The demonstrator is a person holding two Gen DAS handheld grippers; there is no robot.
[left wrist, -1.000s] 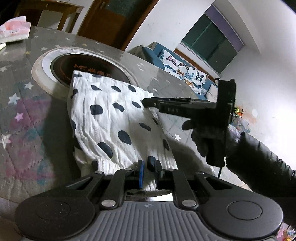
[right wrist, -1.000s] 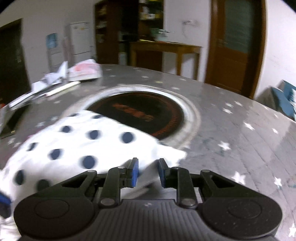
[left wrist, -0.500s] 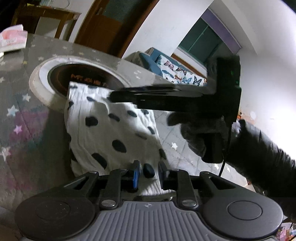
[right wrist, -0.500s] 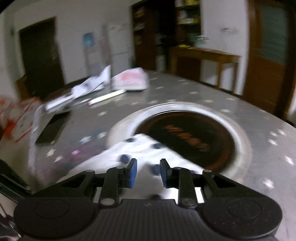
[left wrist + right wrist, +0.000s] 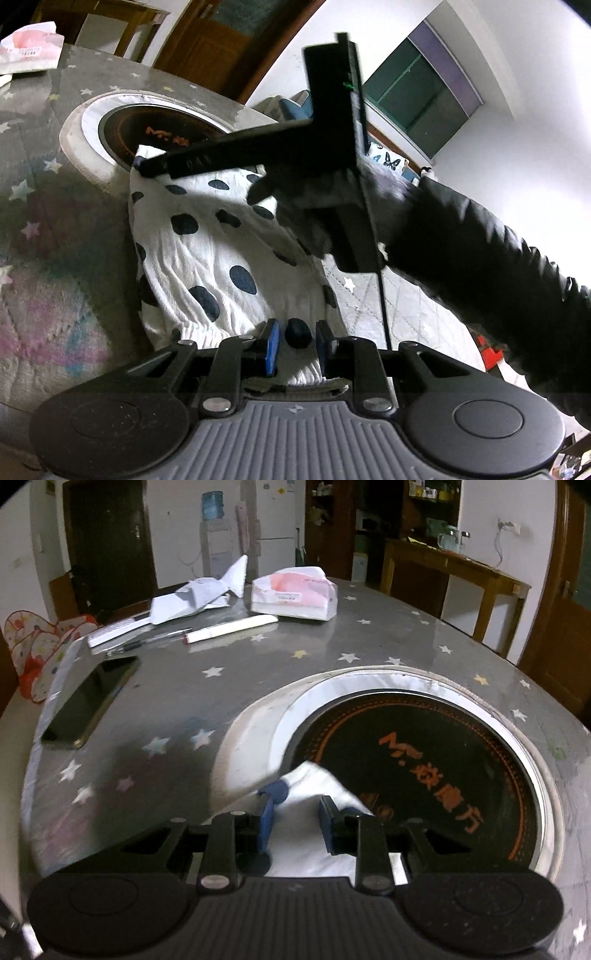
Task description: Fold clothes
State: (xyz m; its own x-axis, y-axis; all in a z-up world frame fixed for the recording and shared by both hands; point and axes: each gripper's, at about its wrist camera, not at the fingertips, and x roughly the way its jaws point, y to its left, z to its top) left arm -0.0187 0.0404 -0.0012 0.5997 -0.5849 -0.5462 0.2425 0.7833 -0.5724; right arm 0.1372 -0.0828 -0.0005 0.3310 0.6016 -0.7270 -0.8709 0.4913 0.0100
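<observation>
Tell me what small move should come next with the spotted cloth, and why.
Probably close the right gripper on the far corner of the spotted cloth: its jaws stand open around that corner over the round cooktop, while the left gripper stands open at the near edge.

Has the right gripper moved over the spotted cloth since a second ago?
Yes. The right gripper swept from the white dotted cloth's right edge to its far-left corner, by the round black cooktop.

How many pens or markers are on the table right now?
2: a white marker in front of the tissue pack, and a dark pen just left of it. More could be hidden under the papers.
</observation>
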